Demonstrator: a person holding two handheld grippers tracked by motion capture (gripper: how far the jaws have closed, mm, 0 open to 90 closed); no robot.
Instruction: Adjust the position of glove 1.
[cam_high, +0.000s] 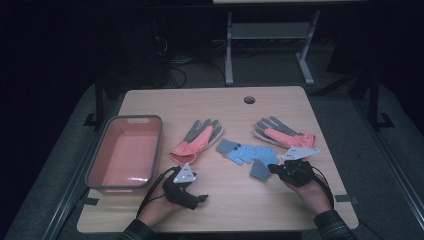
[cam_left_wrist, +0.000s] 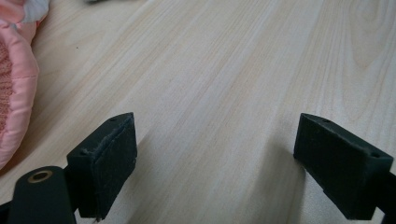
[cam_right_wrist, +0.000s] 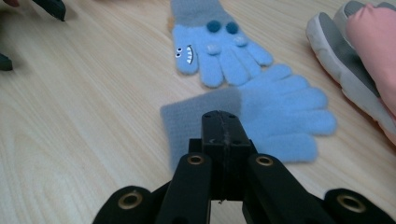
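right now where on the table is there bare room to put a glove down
Bare wood runs along the far edge of the table around the round hole, and along the near edge between the two hands. The middle is crowded: two pink gloves flank the blue gloves. The pink bin takes the left.

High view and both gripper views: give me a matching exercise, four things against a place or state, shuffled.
1. bin
2. left gripper
3. right gripper
4. blue glove

a. jaws shut, at the glove's grey cuff
b. jaws wide apart over bare table
c. flat on the table, fingers pointing away from the gripper
d. at the table's left edge, nothing in it

Pairs: 1-d, 2-b, 3-a, 4-c
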